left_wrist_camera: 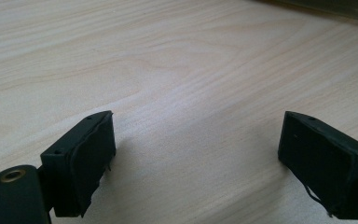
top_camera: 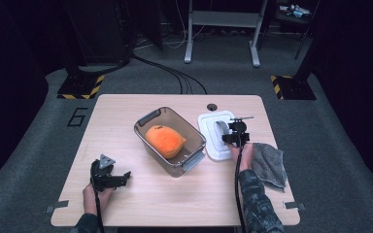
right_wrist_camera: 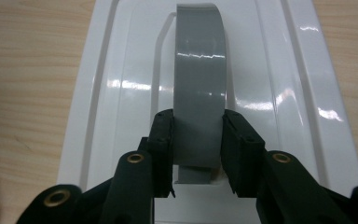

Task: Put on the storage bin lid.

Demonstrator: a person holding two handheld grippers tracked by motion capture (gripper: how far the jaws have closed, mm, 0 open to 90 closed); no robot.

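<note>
Right gripper [right_wrist_camera: 196,154] clamped on grey handle [right_wrist_camera: 199,88] of white lid [top_camera: 214,137], near table's right edge; handle's long axis runs straight ahead between jaws. Left gripper [left_wrist_camera: 196,158] released, empty, near front-left corner, bin [top_camera: 170,141] between.

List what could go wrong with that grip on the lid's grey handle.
1. The right gripper pinches the grey handle near one end, so the white lid may tilt or swing when lifted.
2. The handle looks glossy; the pads could slip.
3. The clear bin with the orange plush sits close beside the lid, and the grey cloth lies on the other side; a swinging lid might knock either.
</note>
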